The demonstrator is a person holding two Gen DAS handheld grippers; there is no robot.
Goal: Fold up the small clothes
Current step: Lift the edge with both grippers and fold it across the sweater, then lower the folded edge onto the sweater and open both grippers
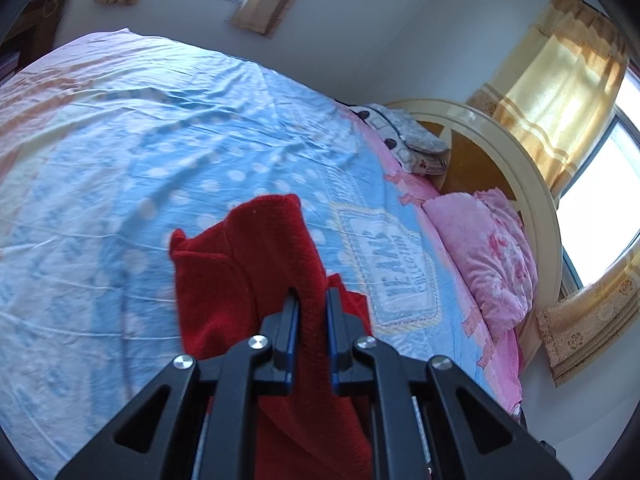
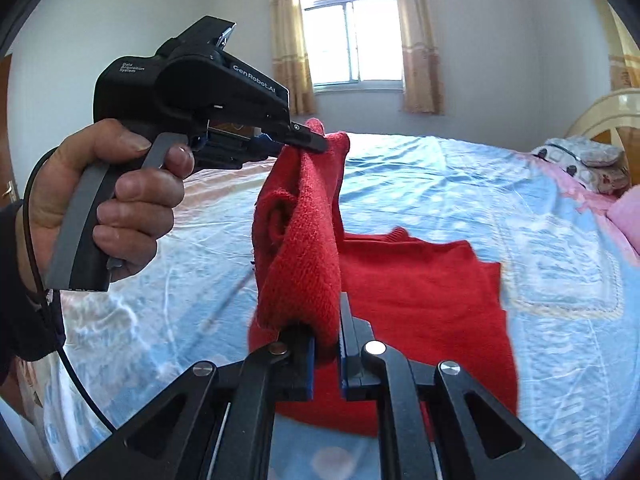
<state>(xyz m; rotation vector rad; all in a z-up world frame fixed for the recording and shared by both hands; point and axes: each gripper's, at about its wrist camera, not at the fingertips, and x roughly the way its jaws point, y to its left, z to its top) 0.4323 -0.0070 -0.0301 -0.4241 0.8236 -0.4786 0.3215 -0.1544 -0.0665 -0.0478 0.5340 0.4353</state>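
A small red knitted sweater lies partly on the blue bed sheet, one side lifted. My right gripper is shut on the lifted red fabric near the camera. My left gripper, held by a hand, is shut on the far end of the same lifted edge, so the fabric hangs stretched between the two. In the left wrist view my left gripper pinches the red sweater between its jaws, above the sheet.
A pink quilt and a grey patterned pillow lie at the cream round headboard. Windows with yellow curtains line the walls. A black cable trails from the left hand.
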